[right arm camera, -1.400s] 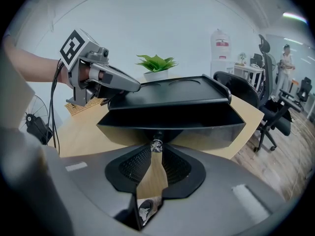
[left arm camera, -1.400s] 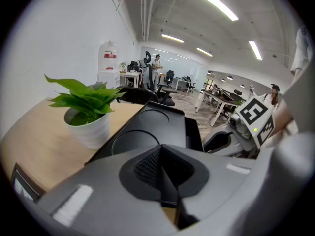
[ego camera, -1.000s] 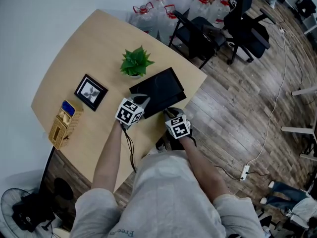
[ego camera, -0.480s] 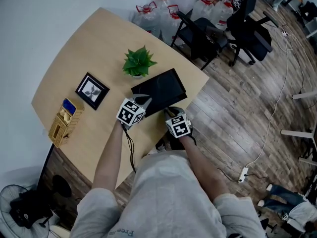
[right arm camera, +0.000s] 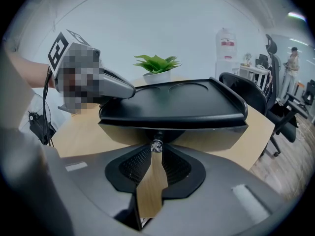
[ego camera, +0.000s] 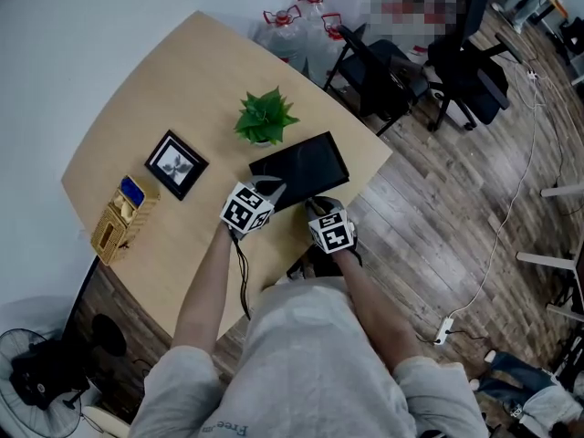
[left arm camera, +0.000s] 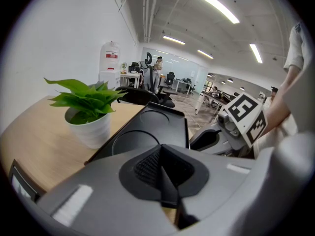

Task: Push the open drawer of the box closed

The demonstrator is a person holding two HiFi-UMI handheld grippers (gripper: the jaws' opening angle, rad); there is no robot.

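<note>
Closing push underway: right gripper (right arm camera: 156, 152), jaws together and empty, is nosing the knob (right arm camera: 156, 145). Left gripper (left arm camera: 162, 156), shut and empty, is steadying the box (right arm camera: 172, 102). Next: drive the drawer (right arm camera: 202, 136) straight in.

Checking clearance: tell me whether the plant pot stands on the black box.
No, the white pot stands on the table beside the black box.

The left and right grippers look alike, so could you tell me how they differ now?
The left gripper has its jaws together and empty; the right gripper has its jaws on the drawer knob. The left gripper is at the black box corner, over the table; the right gripper faces the box's front, at the table's edge. Both carry marker cubes.
</note>
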